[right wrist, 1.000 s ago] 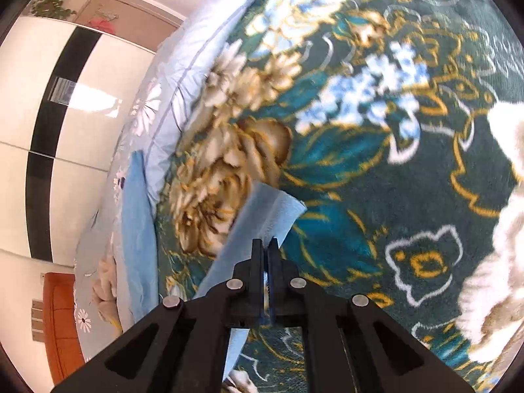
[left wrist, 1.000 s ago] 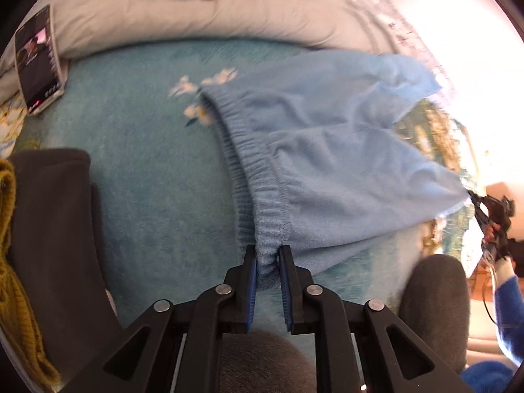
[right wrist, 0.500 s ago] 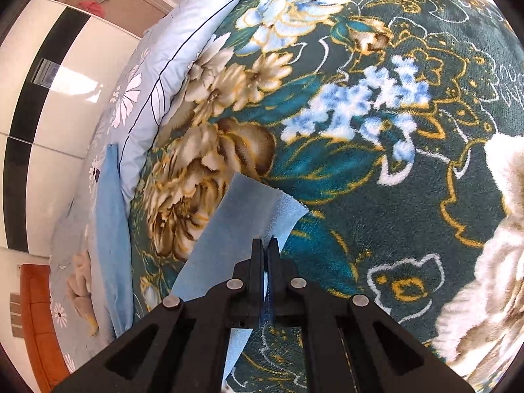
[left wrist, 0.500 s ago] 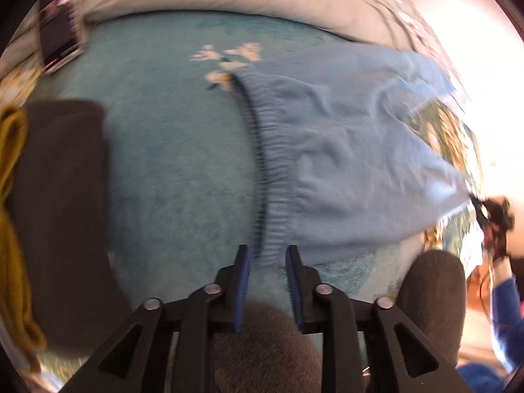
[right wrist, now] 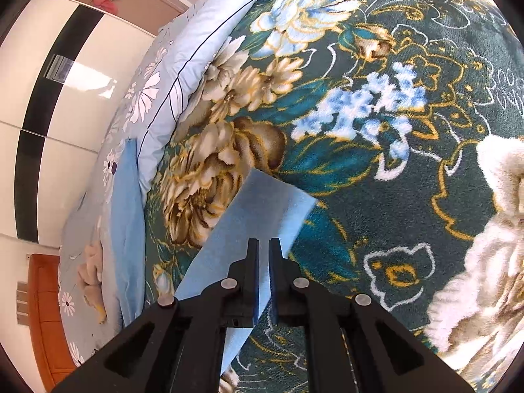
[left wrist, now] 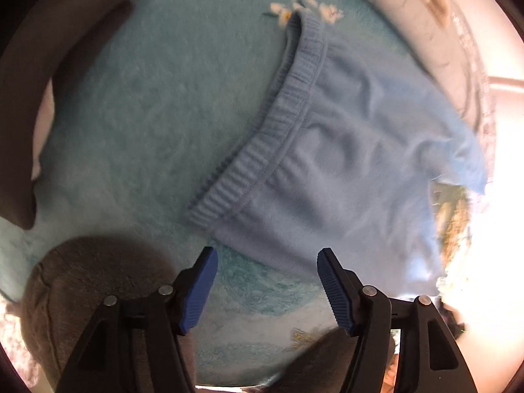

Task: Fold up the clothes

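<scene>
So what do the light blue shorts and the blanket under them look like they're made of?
Light blue shorts: soft fleecy or terry-like knit, matte, going by the fuzzy nap and the ribbed elastic waistband. Blanket: plush printed fleece, probably synthetic; the short pile shows in the floral pattern.

Strong light floods in from the right of the left wrist view, blowing out everything beyond the light blue shorts (left wrist: 344,163) to white glare. The shorts and the teal blanket (left wrist: 147,114) around them look soft and slightly smeared. The right wrist view is sharp and evenly bright, with a reflection glaring on the glossy wardrobe door (right wrist: 78,78). Both views bend strongly and darken at their round rims.
</scene>
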Tool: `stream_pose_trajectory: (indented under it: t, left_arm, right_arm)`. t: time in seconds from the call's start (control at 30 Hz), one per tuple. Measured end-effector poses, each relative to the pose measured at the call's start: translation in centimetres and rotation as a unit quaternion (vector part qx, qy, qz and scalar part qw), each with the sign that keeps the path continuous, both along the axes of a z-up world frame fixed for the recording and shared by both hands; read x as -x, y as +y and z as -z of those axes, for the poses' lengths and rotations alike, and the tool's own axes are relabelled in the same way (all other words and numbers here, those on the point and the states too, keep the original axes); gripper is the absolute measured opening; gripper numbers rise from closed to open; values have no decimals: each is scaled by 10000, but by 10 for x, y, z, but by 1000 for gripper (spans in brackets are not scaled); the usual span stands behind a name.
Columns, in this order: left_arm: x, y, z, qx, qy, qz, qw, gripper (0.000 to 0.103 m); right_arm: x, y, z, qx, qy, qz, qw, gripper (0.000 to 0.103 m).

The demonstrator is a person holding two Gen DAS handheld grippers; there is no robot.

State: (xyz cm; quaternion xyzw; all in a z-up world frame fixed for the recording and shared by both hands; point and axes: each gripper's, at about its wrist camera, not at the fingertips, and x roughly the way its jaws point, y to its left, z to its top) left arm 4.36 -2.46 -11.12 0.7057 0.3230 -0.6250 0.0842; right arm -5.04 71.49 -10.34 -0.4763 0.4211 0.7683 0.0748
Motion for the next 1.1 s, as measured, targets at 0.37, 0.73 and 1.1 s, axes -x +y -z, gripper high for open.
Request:
stream_pose_trajectory:
  t: [0.37,0.73,1.1]
  left_arm:
    - [5,5,5,664,-129,199,9975,73]
    - [34,-42,-19,667,352,298,9967,73]
    - [145,-54,-9,864,1049,953,9861,73]
  right_arm:
    - [-6,-10,26,139,-248,-302,9991,9]
    - [0,-15,19,-340,-243,-136,9990,10]
    - [153,-133,-58,-1066,563,-2569,9589,29]
